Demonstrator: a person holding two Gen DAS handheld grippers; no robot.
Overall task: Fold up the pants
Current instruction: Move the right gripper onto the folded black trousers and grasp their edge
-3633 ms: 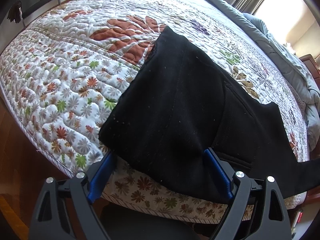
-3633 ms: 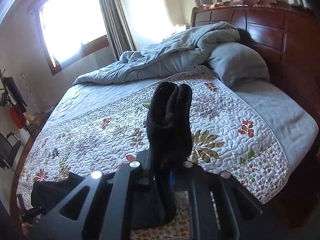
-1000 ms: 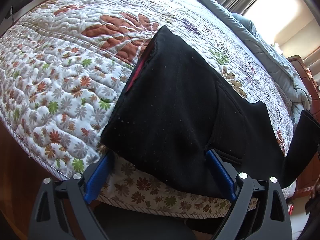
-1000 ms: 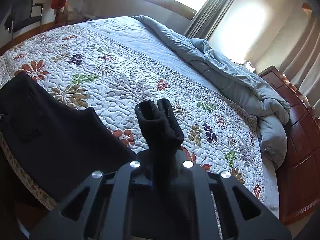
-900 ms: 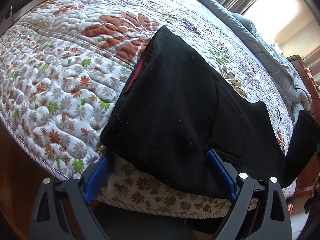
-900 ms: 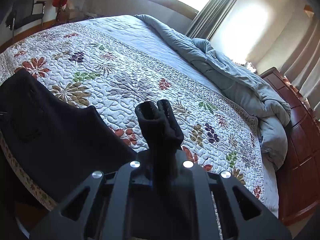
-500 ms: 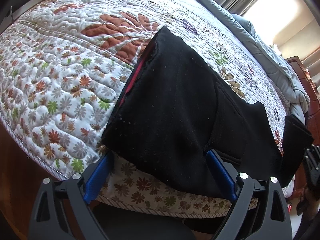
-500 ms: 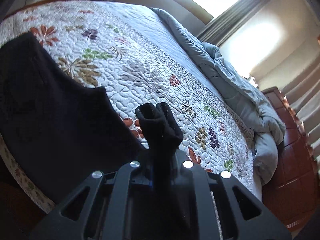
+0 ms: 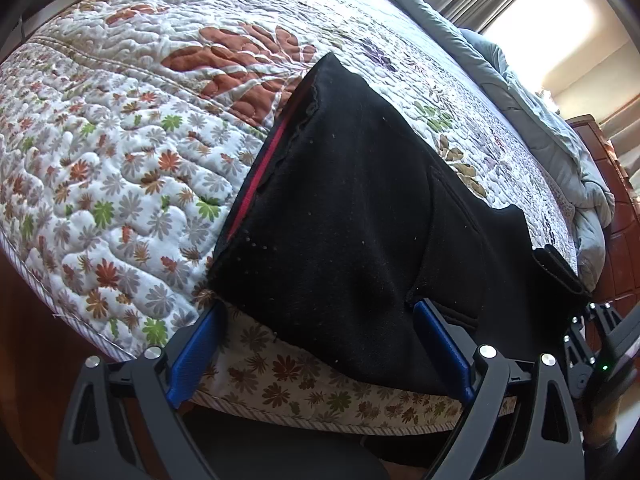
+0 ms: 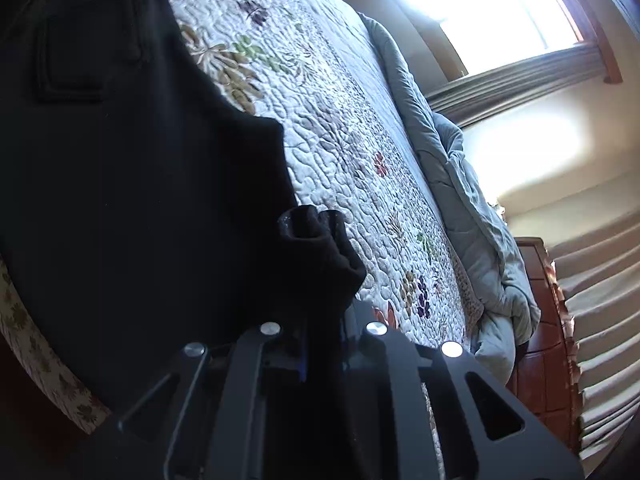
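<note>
Pants (image 9: 352, 216), black, one item: waist end spread flat on quilt (image 9: 120, 160) at the bed's near edge, lower border overhanging the side; a red strip shows at the waistband opening, and a back pocket faces up in the right wrist view. Leg end gathered into a thick roll, pinched in right gripper (image 10: 320, 344), jaws nearly closed on the bunched cloth, the roll standing up past the fingertips. In the left wrist view that same bundle sits at the far right, close to the bed edge beside the spread part, right gripper below it. Left gripper (image 9: 320, 344): jaws wide apart, blue fingers (image 9: 196, 348) astride the overhanging border, one at the pants' left corner, the other partly under the cloth; nothing clamped so far as can be seen. Progress, by judgement: early to middle. Done: pants laid out, legs apparently together, leg end lifted. Left: carry leg end over onto waist end, lay it down, release, square the edges, possibly a second fold. No finished crease visible yet. Surroundings: grey duvet (image 10: 480, 208) heaped along the far side, wooden headboard (image 10: 548, 332), bright window (image 10: 500, 4) with curtain.
</note>
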